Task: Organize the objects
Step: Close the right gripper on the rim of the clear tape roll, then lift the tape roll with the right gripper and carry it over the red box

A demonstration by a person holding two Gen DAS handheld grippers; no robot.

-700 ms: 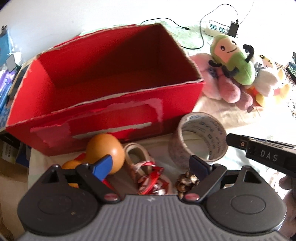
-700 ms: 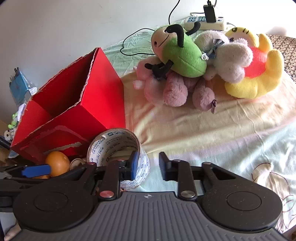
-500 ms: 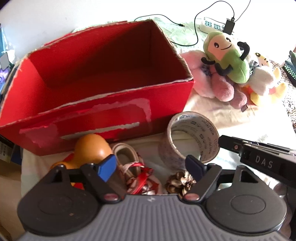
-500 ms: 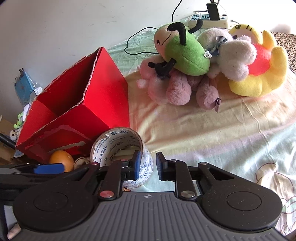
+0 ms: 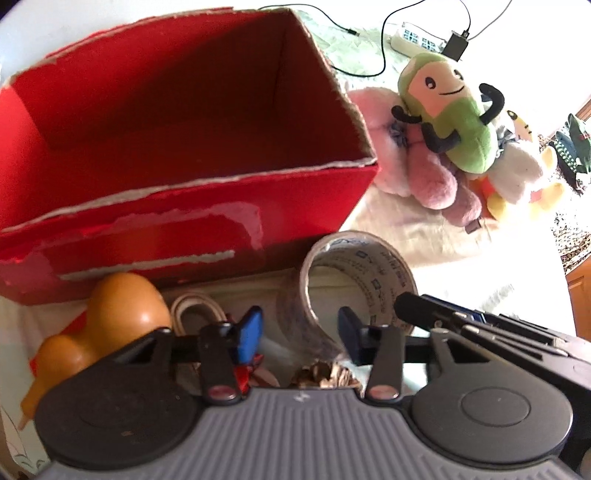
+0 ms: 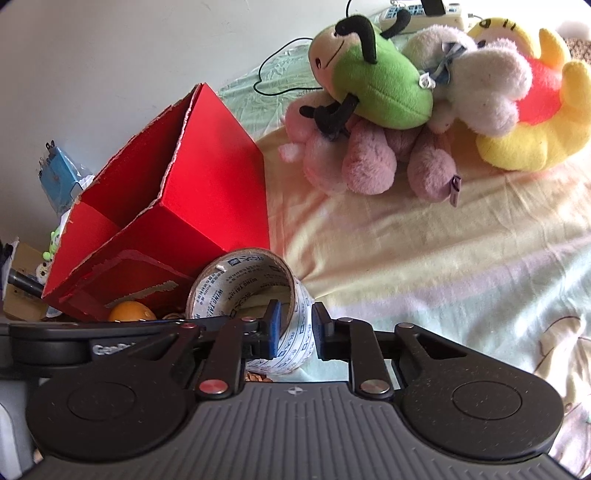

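A red cardboard box (image 5: 184, 122) stands open on the bed, also in the right wrist view (image 6: 207, 177). In front of it lie a large tape roll (image 5: 354, 280), an orange gourd toy (image 5: 118, 317), a small white tape ring (image 5: 195, 306), a red ribbon and a pine cone (image 5: 325, 373). My left gripper (image 5: 301, 330) is open, its fingers straddling the near wall of the tape roll. My right gripper (image 6: 295, 328) has its jaws closed onto the tape roll's wall (image 6: 258, 291), one finger inside and one outside.
A pile of plush toys lies right of the box: a green one (image 6: 373, 81), pink (image 6: 354, 155), white and yellow (image 6: 539, 110). A power strip with cables (image 5: 417, 33) lies behind. Clutter (image 6: 59, 173) sits left of the box.
My left gripper has narrowed its jaws and moved in over the tape roll's near wall. My right gripper has pushed forward and closed onto the roll's wall.
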